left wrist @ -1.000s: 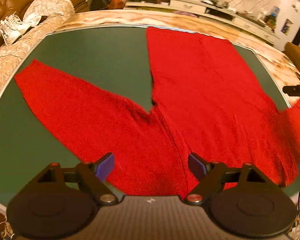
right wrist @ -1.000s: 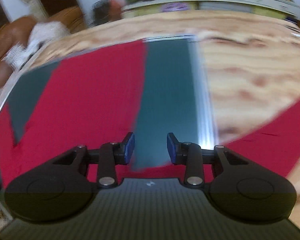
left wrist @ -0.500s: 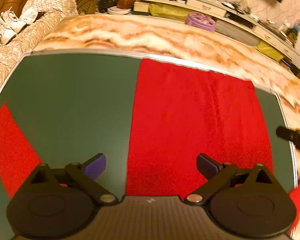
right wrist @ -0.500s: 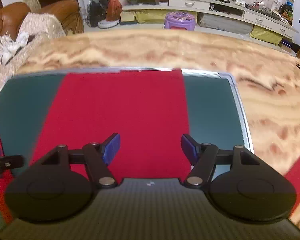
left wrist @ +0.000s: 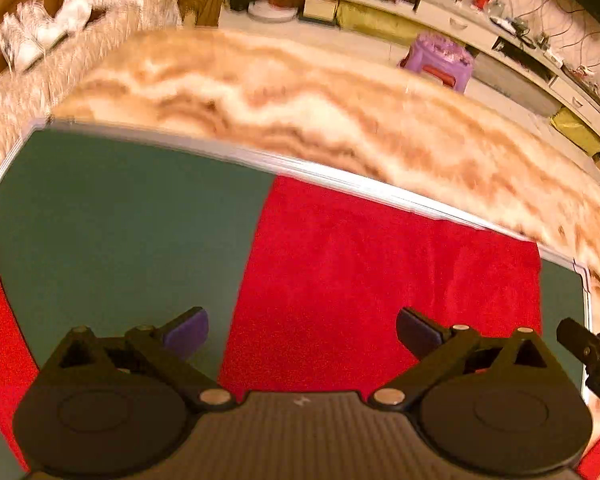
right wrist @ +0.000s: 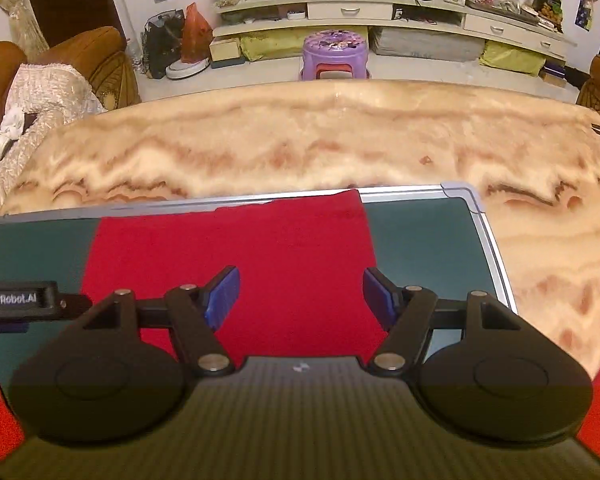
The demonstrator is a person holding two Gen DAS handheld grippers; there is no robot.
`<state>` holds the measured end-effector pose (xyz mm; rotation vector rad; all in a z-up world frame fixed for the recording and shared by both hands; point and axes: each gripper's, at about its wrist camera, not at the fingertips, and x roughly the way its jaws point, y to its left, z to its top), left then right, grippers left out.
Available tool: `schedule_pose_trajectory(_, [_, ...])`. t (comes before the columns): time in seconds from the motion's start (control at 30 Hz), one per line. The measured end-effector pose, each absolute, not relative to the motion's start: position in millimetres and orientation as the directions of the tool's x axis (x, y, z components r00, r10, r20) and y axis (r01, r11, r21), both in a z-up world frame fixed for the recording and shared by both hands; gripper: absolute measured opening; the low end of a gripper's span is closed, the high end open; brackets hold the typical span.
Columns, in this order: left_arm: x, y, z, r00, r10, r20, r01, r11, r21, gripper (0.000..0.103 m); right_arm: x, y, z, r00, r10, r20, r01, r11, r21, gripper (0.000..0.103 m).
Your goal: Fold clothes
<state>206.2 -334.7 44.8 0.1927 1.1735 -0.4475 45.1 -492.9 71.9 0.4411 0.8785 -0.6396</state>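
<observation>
Left fingers (left wrist: 188, 330): spread wide, just opened further, nothing between them, above the garment's left edge.
Right fingers (right wrist: 222, 298): released, just opened, empty, over the cloth.
Red garment (right wrist: 236, 264): flat on the green mat (right wrist: 420, 240), far edge reaching the mat's rim.
Counter (right wrist: 300, 140): marbled, beyond the mat.
</observation>
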Motion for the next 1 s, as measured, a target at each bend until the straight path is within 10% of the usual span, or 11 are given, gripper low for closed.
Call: schedule_pose_trajectory(1.0, [199.4,-357.1,38.6,0.316,-0.214,-0.924,0.526,0.851,-0.017,0.103,75.1,-462.8,72.3,0.478,-0.348,-0.807,0.613,0.790,0.022,0.076])
